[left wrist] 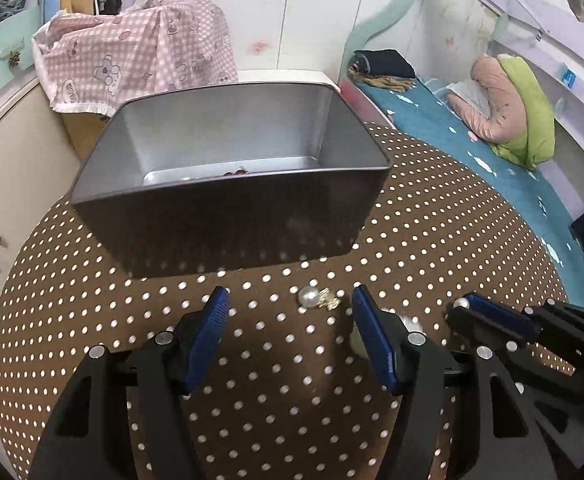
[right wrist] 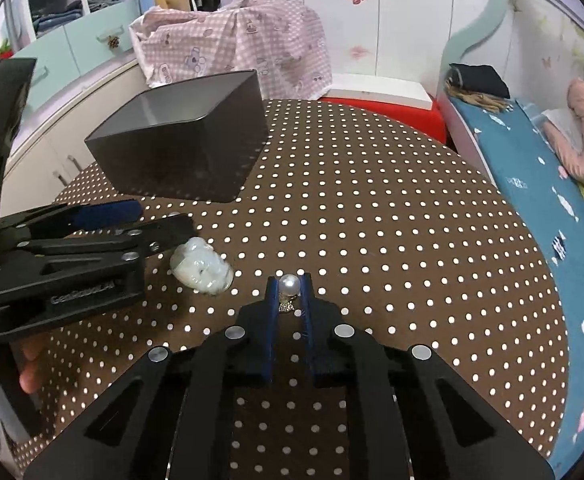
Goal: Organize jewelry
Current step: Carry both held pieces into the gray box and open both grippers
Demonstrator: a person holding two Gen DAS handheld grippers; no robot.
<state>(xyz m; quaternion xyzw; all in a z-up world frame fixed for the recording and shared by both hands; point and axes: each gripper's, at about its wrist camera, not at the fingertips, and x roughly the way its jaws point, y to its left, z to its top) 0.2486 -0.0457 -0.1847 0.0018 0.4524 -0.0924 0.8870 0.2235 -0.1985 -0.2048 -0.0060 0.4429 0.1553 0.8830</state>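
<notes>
Two claws are mine: my right claw pinches a pearl earring just above the bench; my left claw is spread around another pearl, before the tin.

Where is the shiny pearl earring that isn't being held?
In the left wrist view, the loose pearl earring lies on the dotted tablecloth, between the open left tool's fingers, just before the grey tin.

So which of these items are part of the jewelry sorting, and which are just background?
Job:
pearl earring, pinched in right gripper
second pearl earring, between fingers of open left gripper
pale jade pendant
grey metal box

Background:
pink checked cloth
folded dark clothes
polka-dot tablecloth
</notes>
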